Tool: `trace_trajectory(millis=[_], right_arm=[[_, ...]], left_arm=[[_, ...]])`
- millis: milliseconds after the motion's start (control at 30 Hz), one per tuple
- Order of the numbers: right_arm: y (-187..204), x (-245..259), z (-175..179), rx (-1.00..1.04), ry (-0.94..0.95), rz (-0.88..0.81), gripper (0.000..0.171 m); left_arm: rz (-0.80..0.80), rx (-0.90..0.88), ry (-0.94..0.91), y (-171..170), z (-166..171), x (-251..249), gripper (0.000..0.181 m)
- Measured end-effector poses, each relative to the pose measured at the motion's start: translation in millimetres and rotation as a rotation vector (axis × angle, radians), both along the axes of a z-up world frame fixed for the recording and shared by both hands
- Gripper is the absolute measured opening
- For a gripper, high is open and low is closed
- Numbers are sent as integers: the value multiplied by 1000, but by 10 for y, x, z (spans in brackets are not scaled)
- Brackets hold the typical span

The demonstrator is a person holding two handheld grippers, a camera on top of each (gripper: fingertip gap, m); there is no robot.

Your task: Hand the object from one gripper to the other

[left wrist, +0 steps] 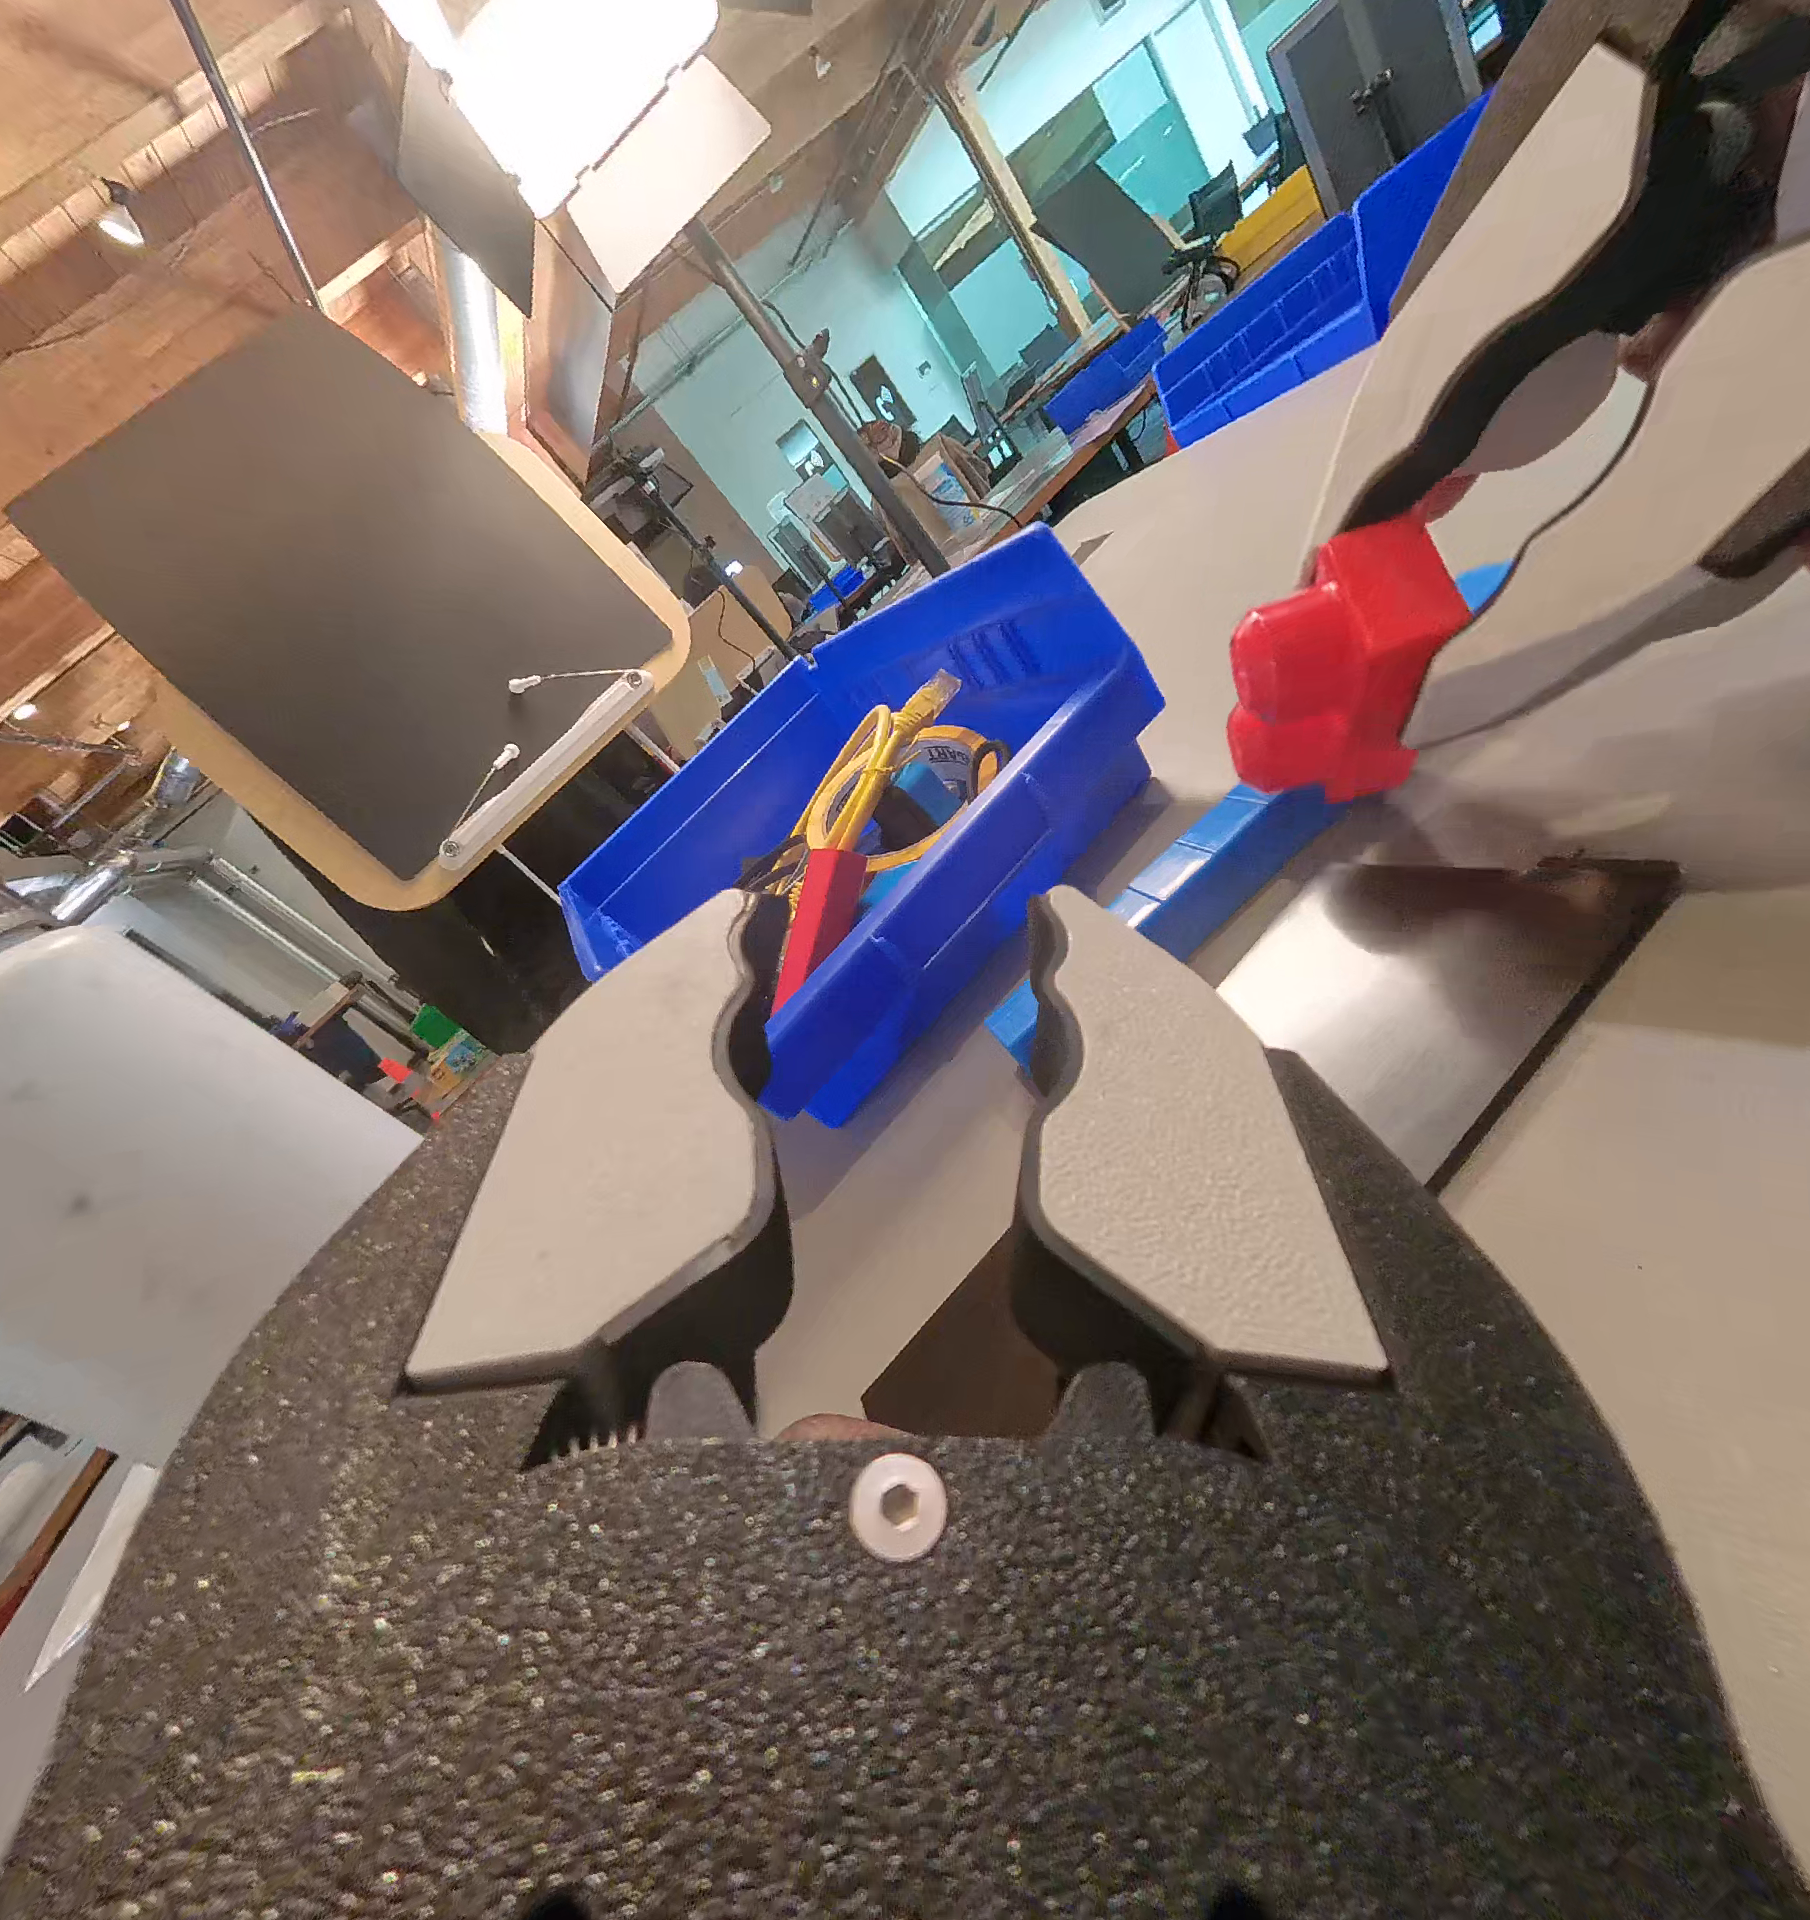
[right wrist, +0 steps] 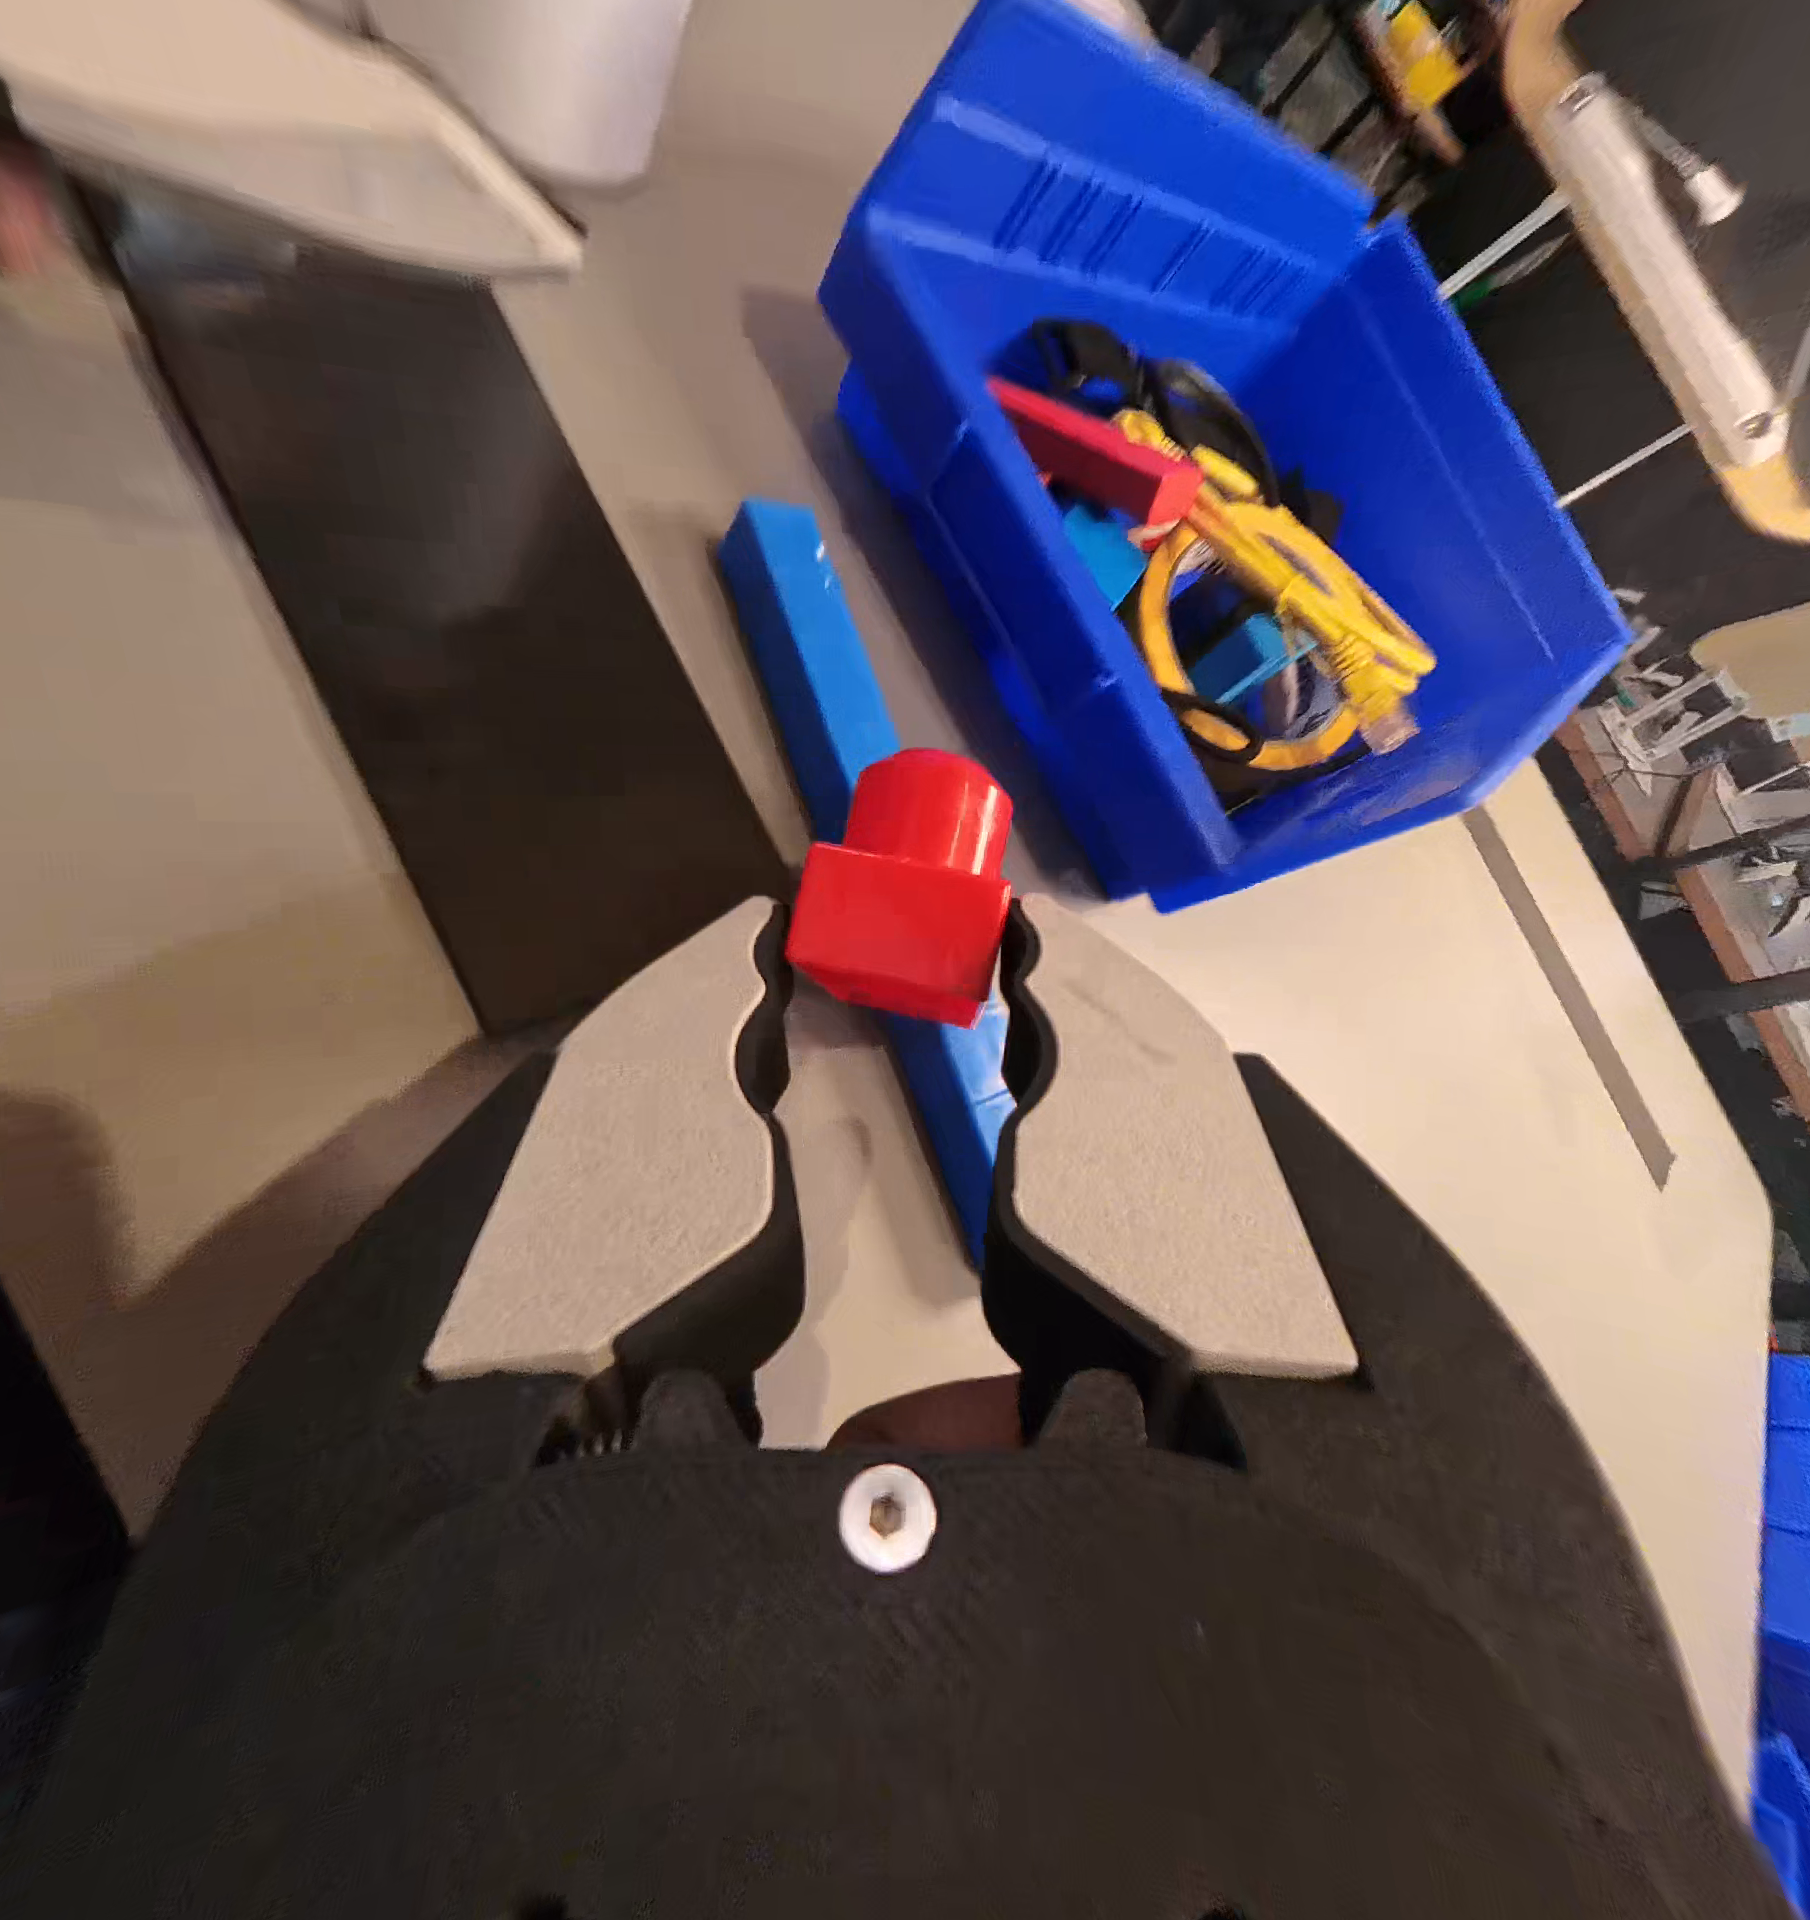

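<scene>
Between the fingertips of the right hand-held gripper (right wrist: 896, 961), a red plastic piece (right wrist: 906, 899) sits clamped, the two grey fingers (right wrist: 652, 1132) pressing its flat sides. The piece is glossy, solid red all over, and has two parts: a squarish block at the base, which is the part the fingertips pinch, and a short round cylinder with a flat cap that sticks out forward past the tips. In the left wrist view the same red plastic piece (left wrist: 1337, 675) appears at upper right, held by the right hand-held gripper (left wrist: 1400, 540), and from this side its outline looks lumpier, with rounded knobs on the far end. It hangs just above a long blue bar (left wrist: 1223, 842) that lies flat on the pale grey worktop (left wrist: 1659, 1299); whether it touches the bar cannot be told.

The left hand-held gripper (left wrist: 885, 945) holds nothing, its grey fingers spread apart with a clear gap between them. It points toward a blue bin (left wrist: 994, 935) standing on the worktop just beside the blue bar. In the bin lie a coiled yellow cable (right wrist: 1285, 613), a flat red stick (right wrist: 1098, 457) and some black cord. A dark rectangular panel (left wrist: 1400, 987) is set into the worktop near the bar.
</scene>
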State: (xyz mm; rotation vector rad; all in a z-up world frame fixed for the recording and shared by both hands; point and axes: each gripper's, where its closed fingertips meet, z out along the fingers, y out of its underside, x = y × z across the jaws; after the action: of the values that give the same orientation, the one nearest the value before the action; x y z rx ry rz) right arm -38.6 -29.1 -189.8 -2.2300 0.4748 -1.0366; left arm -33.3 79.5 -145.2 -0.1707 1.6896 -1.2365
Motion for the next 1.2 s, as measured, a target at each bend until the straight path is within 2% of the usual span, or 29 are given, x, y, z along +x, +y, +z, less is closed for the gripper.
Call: trace_trajectory(millis=[167,300,467,567,667,767,833,967,1067,1200], right_arm=[[84,-28,-106,-23,21,26,38],[185,-138,-121,57,97,103,47],[197,-198,79,166,108,141,49],[155,-136,221,159,42,125,49],[161,80,463,95,-101,91,48],[240,449,653,-111,-252,109,46],[345,698,713,-229,-263,149,48],[587,1068,668,-280,-53,245,47],[651,1409,596,-319,59,208,47],[664,1663,284,-441,217,164,48]], left_arm=[[9,80,-17,-63,-97,-1,48],[9,90,-15,-70,-111,2,48],[16,67,-9,-49,-85,16,48],[31,66,-13,-40,-80,34,48],[50,57,-10,-23,-71,60,48],[54,39,-14,-6,-46,62,48],[53,14,-15,15,-14,61,48],[47,-15,6,37,9,74,48],[44,-17,3,36,12,68,48],[36,-33,2,46,33,57,47]])
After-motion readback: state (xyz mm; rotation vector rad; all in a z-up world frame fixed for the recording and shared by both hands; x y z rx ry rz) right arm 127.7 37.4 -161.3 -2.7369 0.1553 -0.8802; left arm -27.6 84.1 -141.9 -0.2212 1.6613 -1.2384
